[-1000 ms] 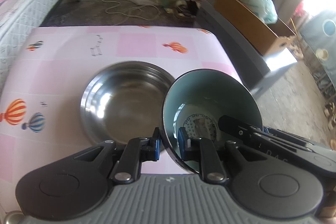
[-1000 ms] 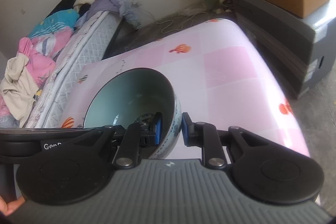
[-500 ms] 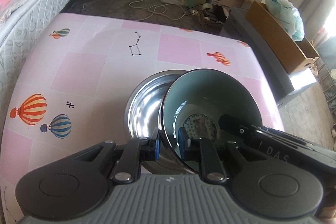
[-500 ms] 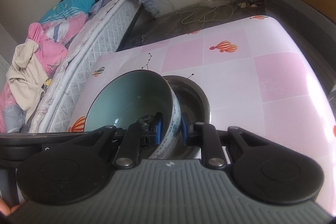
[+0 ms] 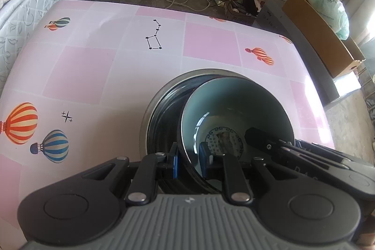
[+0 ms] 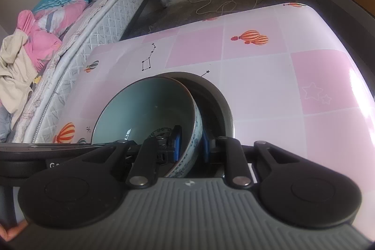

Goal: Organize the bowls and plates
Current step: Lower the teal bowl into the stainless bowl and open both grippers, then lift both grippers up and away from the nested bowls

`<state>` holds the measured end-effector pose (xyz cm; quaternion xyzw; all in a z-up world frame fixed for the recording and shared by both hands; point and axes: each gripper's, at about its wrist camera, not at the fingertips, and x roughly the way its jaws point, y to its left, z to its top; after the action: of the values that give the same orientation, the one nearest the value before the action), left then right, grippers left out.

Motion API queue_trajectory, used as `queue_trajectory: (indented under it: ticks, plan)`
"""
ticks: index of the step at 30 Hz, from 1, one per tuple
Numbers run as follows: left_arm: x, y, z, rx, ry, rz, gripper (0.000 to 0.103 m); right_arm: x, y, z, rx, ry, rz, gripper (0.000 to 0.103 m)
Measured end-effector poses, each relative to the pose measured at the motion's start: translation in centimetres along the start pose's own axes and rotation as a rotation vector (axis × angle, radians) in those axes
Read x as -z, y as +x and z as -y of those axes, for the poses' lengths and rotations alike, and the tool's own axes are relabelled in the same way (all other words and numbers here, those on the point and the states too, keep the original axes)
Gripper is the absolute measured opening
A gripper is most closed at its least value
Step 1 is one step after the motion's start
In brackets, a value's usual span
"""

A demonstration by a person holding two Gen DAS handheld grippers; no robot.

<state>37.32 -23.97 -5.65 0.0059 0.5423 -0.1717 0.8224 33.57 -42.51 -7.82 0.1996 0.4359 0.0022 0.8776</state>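
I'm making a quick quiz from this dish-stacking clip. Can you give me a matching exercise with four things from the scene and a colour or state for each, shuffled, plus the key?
Things
1. ceramic bowl
2. steel bowl
3. table
4. cardboard box

Descriptions
A. brown, on a grey cabinet beside the table
B. pale green inside, its rim clamped on opposite sides by the left gripper and the right gripper
C. pink checks with hot-air balloons
D. shiny metal, on the table, partly behind the held bowl

Pairs: 1-B, 2-D, 3-C, 4-A
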Motion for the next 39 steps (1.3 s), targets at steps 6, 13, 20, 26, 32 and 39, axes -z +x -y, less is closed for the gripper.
queue_trajectory:
  ticks: [6,13,20,26,32,39]
  plan:
    - [0.0,0.5,-0.1,0.001,0.002,-0.011,0.022,0.0,0.5,-0.2,0.022,-0.027,0.017,0.017]
    - [-0.3,-0.7,0.1,-0.004,-0.001,0.023,0.044,-0.3,0.5,-0.5,0.028,-0.035,0.015,0.022]
    - [0.1,-3.4,-0.8,0.026,-0.031,0.064,0.06,-0.5,-0.4,-0.1,0.0,0.002,0.033,0.039]
    - [1.1,-6.5,-1.8,0.056,-0.051,0.101,0.064,-0.9,-2.8,-0.2,-0.033,0.032,0.086,0.055]
    - [3.9,-11.0,-3.8,0.068,-0.046,0.151,0.068,-0.5,-9.4,-1.2,-0.116,0.08,0.131,0.07]
    - [8.5,-17.1,-7.4,0.055,-0.111,0.216,0.073,2.1,-23.2,-5.8,-0.332,0.215,0.063,0.094]
